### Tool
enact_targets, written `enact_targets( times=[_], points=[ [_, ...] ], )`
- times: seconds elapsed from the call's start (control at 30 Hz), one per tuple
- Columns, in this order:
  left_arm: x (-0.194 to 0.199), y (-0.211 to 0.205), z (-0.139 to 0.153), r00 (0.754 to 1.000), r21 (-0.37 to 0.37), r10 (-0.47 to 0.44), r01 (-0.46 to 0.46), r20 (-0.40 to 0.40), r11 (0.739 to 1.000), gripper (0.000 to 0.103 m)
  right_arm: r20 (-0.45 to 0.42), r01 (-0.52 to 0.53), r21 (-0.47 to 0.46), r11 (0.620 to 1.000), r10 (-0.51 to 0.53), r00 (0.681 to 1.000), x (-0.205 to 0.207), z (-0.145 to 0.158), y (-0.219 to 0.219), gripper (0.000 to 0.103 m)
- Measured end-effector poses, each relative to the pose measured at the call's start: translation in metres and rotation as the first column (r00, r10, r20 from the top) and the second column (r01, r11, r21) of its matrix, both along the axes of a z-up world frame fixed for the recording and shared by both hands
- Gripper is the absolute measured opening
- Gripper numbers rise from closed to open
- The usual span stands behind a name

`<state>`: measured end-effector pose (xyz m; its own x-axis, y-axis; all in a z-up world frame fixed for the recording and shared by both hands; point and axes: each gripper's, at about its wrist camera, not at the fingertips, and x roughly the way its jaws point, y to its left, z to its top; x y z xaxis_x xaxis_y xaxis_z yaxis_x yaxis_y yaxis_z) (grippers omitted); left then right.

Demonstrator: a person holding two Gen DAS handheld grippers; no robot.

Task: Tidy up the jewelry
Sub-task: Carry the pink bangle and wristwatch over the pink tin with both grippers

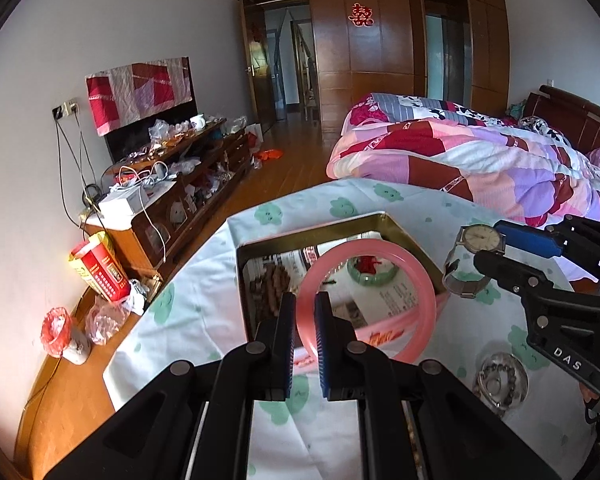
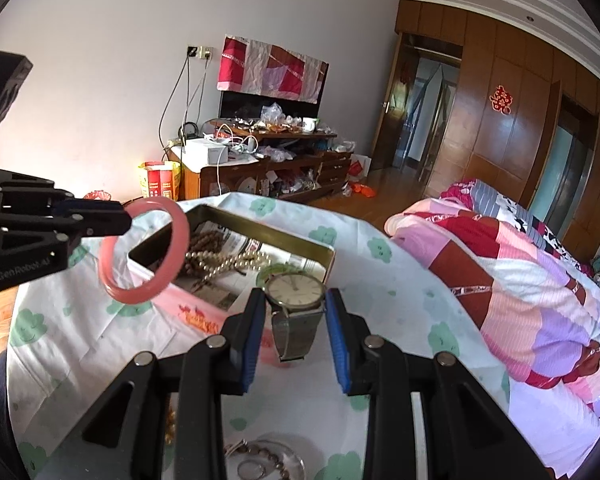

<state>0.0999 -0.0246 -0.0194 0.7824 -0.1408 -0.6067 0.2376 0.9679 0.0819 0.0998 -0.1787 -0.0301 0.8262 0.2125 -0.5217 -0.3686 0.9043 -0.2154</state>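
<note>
Partway through, by my read. Tin on the tabletop already holds brown beads, a pearl strand and a green bangle, all lying on newspaper lining. Still out: pink bangle, watch, plus a glass dish with a bead bracelet sitting near me on the tabletop

Left claw: pads nearly pressed together, pinching the pink bangle's rim. Bangle hangs upright in the air over the tin's near-left edge, not resting on anything

Right claw: about a quarter spread, pads clamped on either side of the watch case, dial facing up toward me, metal strap dangling below. Watch sits in the air just right of the tin's near corner, clear of the tabletop

Both pieces are lifted and close to the tin, so I'd judge the next step is lowering each inside. After that, the dish contents remain. Can't tell whether anything else sits outside my view
</note>
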Motion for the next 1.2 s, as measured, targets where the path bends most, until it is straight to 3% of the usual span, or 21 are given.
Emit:
enact_targets(
  times=[0.6,1.2],
  points=[
    [0.054,0.002,0.001,1.0,0.061,0.022,-0.022,0.001,0.998,0.009,0.017,-0.023,-0.041,0.999,0.024,1.0,0.039,0.017,0.019,0.033],
    [0.096,0.0,-0.031,0.996,0.114,0.053,-0.044,-0.077,0.993,0.009,-0.082,0.017,-0.041,0.999,-0.021,0.996,0.08,0.001,0.033,0.033]
  ],
)
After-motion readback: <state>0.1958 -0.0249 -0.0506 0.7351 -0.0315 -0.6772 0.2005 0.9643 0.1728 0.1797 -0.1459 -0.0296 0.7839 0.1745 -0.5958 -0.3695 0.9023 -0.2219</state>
